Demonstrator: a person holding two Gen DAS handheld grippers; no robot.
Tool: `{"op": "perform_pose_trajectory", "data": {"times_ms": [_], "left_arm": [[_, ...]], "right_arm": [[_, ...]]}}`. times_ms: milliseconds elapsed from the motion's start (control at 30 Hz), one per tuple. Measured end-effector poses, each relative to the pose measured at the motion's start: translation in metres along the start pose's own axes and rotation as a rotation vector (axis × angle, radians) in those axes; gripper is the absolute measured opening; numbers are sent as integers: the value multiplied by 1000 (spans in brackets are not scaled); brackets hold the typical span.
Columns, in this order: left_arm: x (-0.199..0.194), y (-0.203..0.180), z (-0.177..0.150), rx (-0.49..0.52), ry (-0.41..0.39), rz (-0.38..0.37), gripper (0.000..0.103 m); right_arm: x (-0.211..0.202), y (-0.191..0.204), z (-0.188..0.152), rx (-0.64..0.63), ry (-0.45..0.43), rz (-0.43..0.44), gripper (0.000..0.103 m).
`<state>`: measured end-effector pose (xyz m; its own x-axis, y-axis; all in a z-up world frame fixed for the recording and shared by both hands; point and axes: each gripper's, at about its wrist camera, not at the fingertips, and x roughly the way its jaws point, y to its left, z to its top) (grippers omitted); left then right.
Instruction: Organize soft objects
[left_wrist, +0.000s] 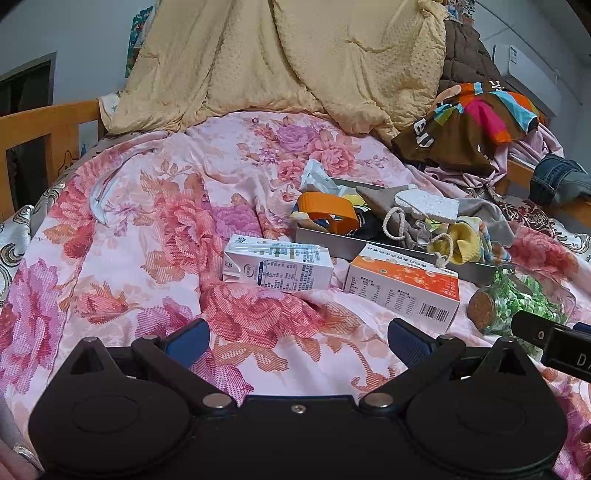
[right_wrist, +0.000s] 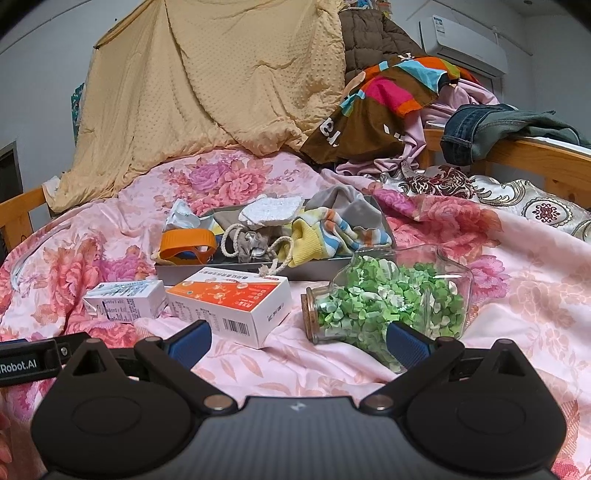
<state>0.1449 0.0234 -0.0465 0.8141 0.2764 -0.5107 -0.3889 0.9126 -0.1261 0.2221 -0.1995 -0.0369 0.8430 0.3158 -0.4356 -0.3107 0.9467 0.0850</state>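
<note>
A grey tray (left_wrist: 321, 240) (right_wrist: 317, 266) lies on the floral bedspread. It holds soft things: a white sponge (left_wrist: 428, 203) (right_wrist: 271, 211), a yellow striped sock (left_wrist: 465, 240) (right_wrist: 317, 236), a grey drawstring pouch (left_wrist: 413, 229) (right_wrist: 251, 240), grey cloth and an orange band (left_wrist: 327, 212) (right_wrist: 188, 240). My left gripper (left_wrist: 299, 341) hovers open over the bedspread, short of a white carton (left_wrist: 277, 267). My right gripper (right_wrist: 299, 341) is open too, nothing between its fingers, just before a glass jar of green bits (right_wrist: 388, 302) (left_wrist: 517, 299).
An orange-and-white box (left_wrist: 402, 284) (right_wrist: 232, 302) and the white carton (right_wrist: 125, 301) lie in front of the tray. A yellow quilt (left_wrist: 280, 59) and a pile of clothes (right_wrist: 388, 96) fill the back. Wooden bed rails (left_wrist: 44, 125) (right_wrist: 524, 155) border both sides.
</note>
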Motion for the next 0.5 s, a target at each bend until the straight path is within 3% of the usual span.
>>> {"op": "perform_pose_trajectory", "data": {"times_ms": [500], "left_arm": [[-1, 1, 1, -2, 4, 3, 102]], "right_arm": [[0, 1, -1, -1, 2, 0, 103]]}}
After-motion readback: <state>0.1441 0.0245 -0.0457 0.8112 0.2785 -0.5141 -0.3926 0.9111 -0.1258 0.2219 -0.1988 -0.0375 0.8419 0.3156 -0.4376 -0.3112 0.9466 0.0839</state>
